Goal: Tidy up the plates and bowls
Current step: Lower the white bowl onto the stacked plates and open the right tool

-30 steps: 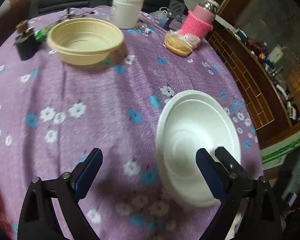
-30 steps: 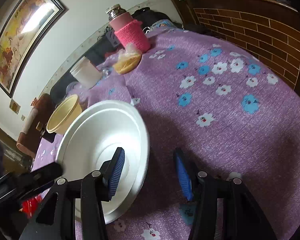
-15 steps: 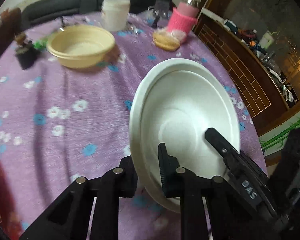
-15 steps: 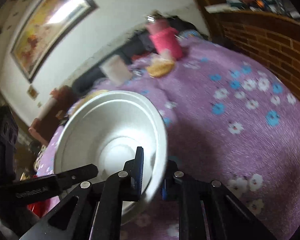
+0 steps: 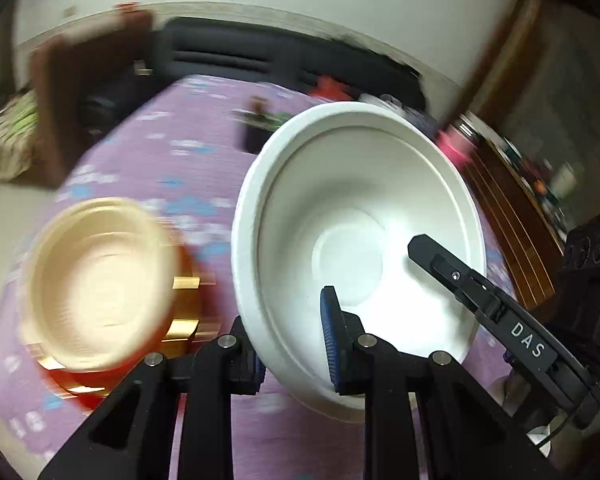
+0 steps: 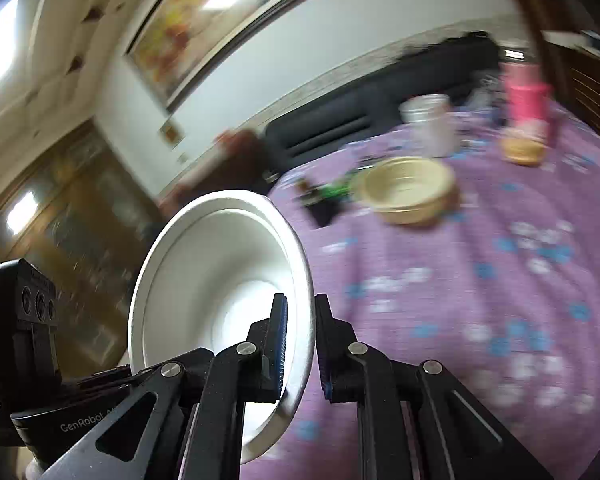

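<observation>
A white bowl [image 5: 360,200] hangs tilted above the purple flowered tablecloth [image 5: 148,148], held from two sides. My left gripper [image 5: 290,332] is shut on its near left rim, one pad inside and one outside. My right gripper [image 6: 300,304] is shut on the opposite rim of the white bowl [image 6: 220,264]. One of the right gripper's fingers [image 5: 452,272] shows inside the bowl in the left wrist view. A beige bowl [image 6: 408,190] stands on the tablecloth [image 6: 500,280] further back. A blurred beige bowl [image 5: 100,284] lies at the lower left on something red and gold [image 5: 184,320].
At the back of the table stand a white jar [image 6: 430,124], a pink-sleeved bottle [image 6: 526,96], a bagged bun [image 6: 522,148] and a small dark object [image 6: 320,204]. A dark sofa [image 6: 360,120] runs behind. A brown chair back [image 5: 84,88] stands at the left edge.
Both grippers went from open to shut on the white bowl's rim. They lifted it off the cloth and swung it left, tilting it. The views are now motion-blurred.
</observation>
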Motion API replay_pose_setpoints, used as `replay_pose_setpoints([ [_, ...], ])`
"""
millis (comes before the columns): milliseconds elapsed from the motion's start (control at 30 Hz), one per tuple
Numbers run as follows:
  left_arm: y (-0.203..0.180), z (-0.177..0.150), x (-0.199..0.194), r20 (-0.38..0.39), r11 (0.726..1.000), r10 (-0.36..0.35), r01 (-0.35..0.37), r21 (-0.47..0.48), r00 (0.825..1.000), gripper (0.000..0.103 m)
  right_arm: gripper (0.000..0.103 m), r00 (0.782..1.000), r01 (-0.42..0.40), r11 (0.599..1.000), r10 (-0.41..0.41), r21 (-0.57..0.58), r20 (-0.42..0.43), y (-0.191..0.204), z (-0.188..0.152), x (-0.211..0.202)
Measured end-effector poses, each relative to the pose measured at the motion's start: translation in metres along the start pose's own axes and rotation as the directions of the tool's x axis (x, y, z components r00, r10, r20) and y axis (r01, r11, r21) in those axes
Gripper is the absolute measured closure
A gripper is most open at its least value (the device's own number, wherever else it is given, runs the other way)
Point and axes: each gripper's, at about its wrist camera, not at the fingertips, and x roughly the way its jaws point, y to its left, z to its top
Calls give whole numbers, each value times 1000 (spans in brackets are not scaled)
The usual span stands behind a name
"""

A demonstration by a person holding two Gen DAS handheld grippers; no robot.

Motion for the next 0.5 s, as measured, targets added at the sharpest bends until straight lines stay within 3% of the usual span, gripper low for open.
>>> replay_pose_setpoints([
  [100,45,1,-20,45,994,95,-93,-55,994,81,88,995,-66,997,64,-30,-72,42,-6,36],
  [233,94,0,-27,53,974,206,-199,-107,977,81,87,983,-100,993,89,-64,-160,86,-18,80],
  [500,131,6,-6,28,944,315,-311,-109,949,77,87,974,-37,990,5,-136,-226,117,-29,129],
])
